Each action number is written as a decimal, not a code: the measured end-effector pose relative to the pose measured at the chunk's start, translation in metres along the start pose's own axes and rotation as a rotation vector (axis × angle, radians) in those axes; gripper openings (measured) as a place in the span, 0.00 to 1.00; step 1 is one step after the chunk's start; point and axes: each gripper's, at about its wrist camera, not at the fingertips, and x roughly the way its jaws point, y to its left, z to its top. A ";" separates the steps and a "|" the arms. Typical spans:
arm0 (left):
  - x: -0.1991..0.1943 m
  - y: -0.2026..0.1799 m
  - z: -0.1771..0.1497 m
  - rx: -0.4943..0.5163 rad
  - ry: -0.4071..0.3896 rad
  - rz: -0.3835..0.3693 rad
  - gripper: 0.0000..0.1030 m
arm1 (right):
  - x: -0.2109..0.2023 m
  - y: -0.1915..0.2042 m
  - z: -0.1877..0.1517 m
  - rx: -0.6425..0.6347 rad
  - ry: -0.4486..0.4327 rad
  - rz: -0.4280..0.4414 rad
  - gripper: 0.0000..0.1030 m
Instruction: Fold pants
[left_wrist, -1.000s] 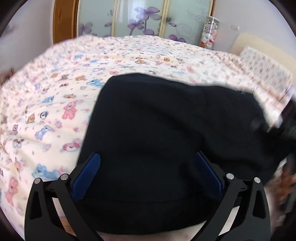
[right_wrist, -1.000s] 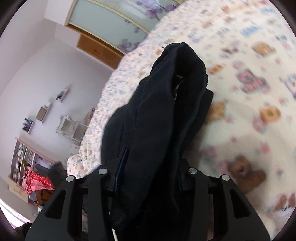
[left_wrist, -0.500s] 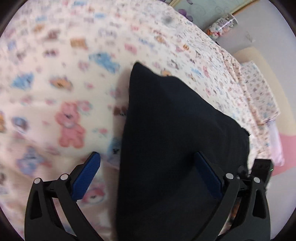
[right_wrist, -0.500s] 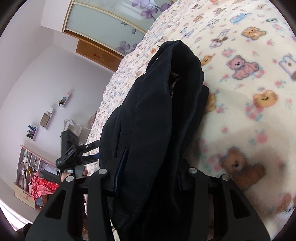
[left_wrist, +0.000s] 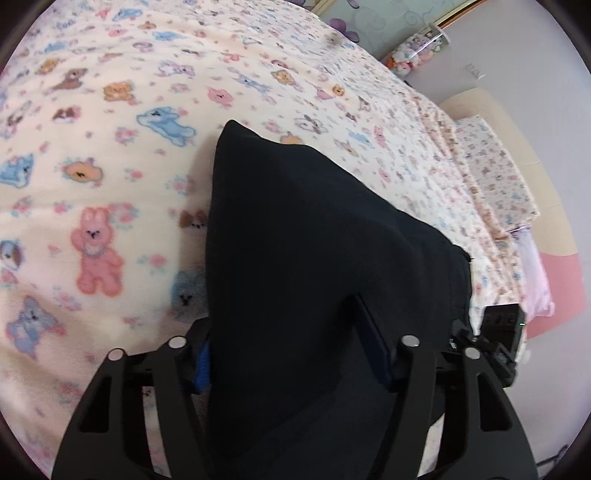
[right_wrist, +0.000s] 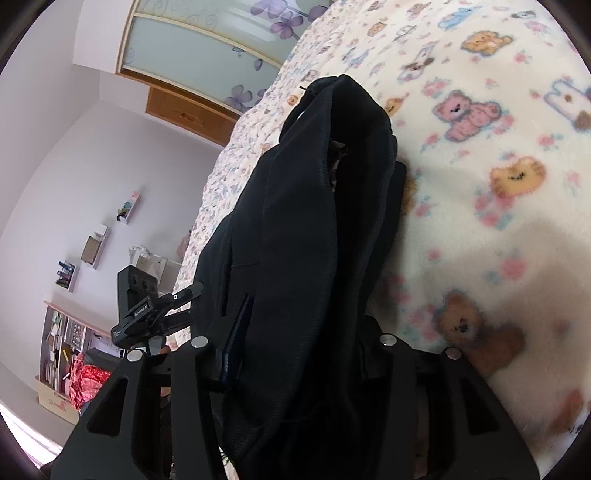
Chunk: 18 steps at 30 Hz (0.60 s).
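pants on bedspread | pillow far R, behind pants

The left wrist view looks steeply down along its hand-held gripper, close over the bed. The right wrist view, rolled sideways, looks shallower towards the wardrobe. Both share the black pants and bed.

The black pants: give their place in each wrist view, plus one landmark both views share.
Left wrist view: the black pants fill the centre and lower middle, running between the closing jaws of the left gripper.
Right wrist view: the black pants hang up the centre, clamped in the right gripper.
Shared landmark: the animal-print blanket under them.
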 end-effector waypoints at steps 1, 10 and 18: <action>-0.001 -0.005 -0.001 0.013 -0.008 0.035 0.54 | -0.001 0.003 0.001 -0.014 -0.006 -0.005 0.45; -0.033 -0.036 -0.010 0.120 -0.114 0.112 0.24 | -0.012 0.013 0.001 0.005 -0.077 0.047 0.39; -0.054 -0.077 -0.007 0.208 -0.226 0.105 0.19 | -0.017 0.019 0.026 0.034 -0.122 0.107 0.37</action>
